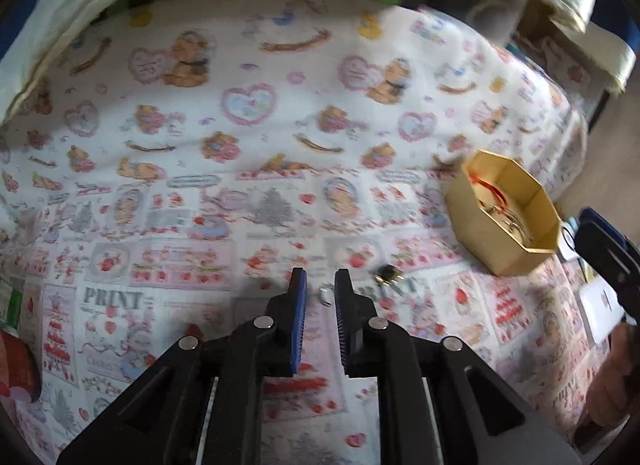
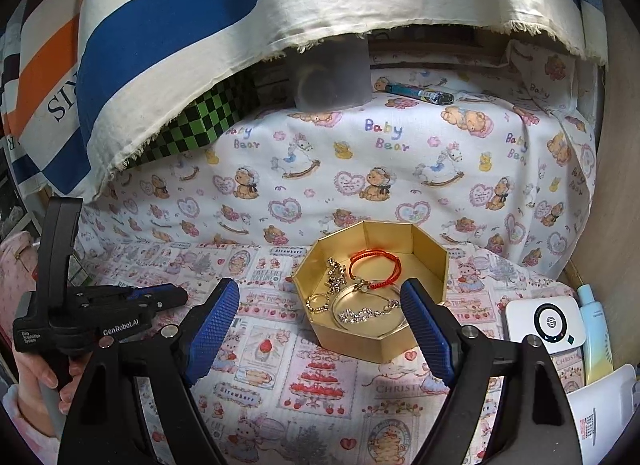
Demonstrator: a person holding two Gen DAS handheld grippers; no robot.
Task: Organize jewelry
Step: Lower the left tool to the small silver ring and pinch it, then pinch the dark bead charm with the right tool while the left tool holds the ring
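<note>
A gold octagonal box (image 2: 430,265) stands on the printed cloth and also shows in the left wrist view (image 1: 492,241). It holds a red cord bracelet (image 2: 376,261), a rhinestone chain (image 2: 362,315), a gold ring (image 2: 317,302) and other gold pieces. My right gripper (image 2: 320,317) is wide open just in front of the box. My left gripper (image 1: 321,285) is slightly open and empty, low over the cloth. A small silver ring (image 1: 326,295) lies between its tips. A small dark earring piece (image 1: 386,275) lies just right of them.
A white device (image 2: 544,323) and a tube (image 2: 596,329) lie at the right. A pen (image 2: 420,92) and a grey container (image 2: 332,77) sit at the back under a striped cloth (image 2: 200,25). The left gripper body (image 2: 80,305) is at the left.
</note>
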